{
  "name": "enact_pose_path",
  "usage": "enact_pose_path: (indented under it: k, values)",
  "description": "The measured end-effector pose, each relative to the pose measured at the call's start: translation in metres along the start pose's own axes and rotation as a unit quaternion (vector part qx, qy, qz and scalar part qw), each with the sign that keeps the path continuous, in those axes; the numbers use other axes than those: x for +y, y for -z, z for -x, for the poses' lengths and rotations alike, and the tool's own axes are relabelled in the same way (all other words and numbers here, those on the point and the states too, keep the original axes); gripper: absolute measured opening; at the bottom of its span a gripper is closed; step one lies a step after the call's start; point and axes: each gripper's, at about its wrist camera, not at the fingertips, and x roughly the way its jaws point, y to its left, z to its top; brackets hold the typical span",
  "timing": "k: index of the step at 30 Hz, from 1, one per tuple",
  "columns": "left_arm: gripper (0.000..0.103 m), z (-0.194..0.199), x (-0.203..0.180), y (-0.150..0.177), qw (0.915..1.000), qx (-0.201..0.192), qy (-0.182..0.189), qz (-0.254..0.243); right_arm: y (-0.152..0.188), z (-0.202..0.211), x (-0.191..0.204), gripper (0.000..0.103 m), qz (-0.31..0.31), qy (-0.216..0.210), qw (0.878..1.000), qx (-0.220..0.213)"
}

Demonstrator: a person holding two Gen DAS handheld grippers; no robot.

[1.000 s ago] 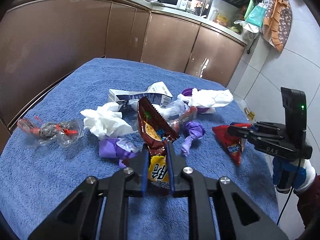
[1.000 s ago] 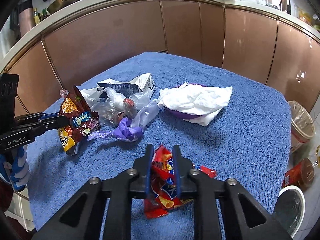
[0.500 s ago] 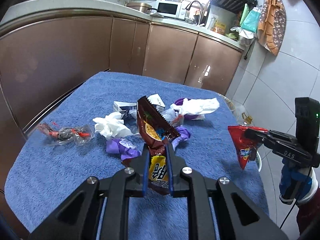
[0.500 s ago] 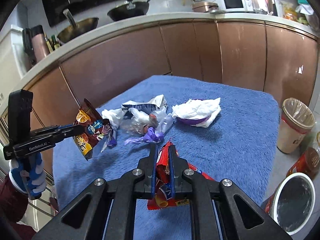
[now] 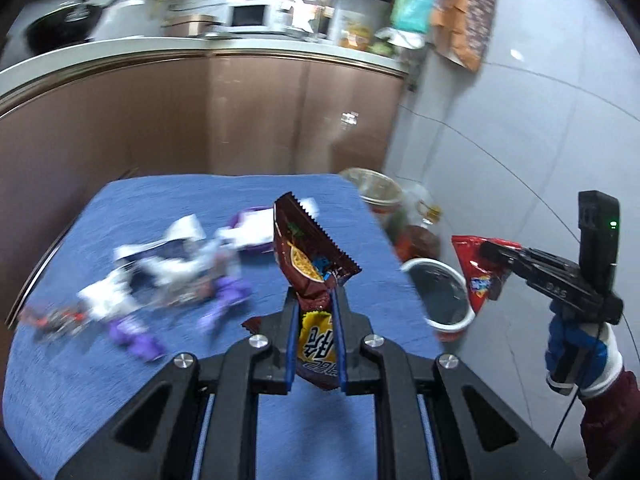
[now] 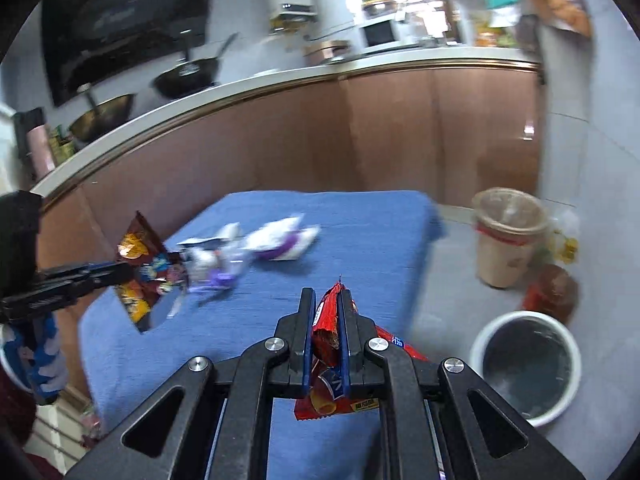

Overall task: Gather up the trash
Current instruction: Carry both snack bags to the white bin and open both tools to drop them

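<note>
My left gripper [image 5: 314, 304] is shut on a brown and yellow snack bag [image 5: 308, 256] and holds it above the blue towel-covered table [image 5: 120, 380]; it also shows in the right wrist view [image 6: 140, 268]. My right gripper [image 6: 325, 308] is shut on a red snack bag [image 6: 328, 344], held in the air past the table's right edge, above and right of the white bin [image 5: 444, 300]; the red bag also shows in the left wrist view [image 5: 478, 276]. Blurred tissues, clear plastic and purple wrappers [image 5: 168, 276] lie on the table.
A white-rimmed bin [image 6: 528, 364] stands on the floor right of the table. A beige lined bin [image 6: 506, 244] and a brown jar [image 6: 554, 292] stand behind it. Brown kitchen cabinets [image 5: 240, 120] run behind the table.
Both grippers have risen and swung right with their bags. The bins on the floor have come into view. The table trash now looks farther away and blurred.
</note>
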Motion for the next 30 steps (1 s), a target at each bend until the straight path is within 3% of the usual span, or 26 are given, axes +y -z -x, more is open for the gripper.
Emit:
enact_pose_path:
  k: [10, 17, 27, 30]
  values:
    - [0.014, -0.128, -0.127, -0.063, 0.9906, 0.064, 0.089, -0.082, 0.011, -0.02, -0.125, 0.01, -0.067, 0.131, 0.989, 0.014]
    - [0.014, -0.234, -0.203, -0.085, 0.9796, 0.128, 0.116, -0.103, 0.02, -0.058, -0.189, 0.012, -0.089, 0.189, 0.977, 0.039]
    - [0.017, -0.352, -0.25, -0.074, 0.9679, 0.199, 0.116, -0.099, 0.042, -0.102, -0.246, 0.015, -0.123, 0.225, 0.964, 0.073]
    - [0.021, -0.378, -0.254, -0.068, 0.9649, 0.218, 0.121, -0.083, 0.045, -0.112, -0.255, 0.026, -0.127, 0.234, 0.961, 0.079]
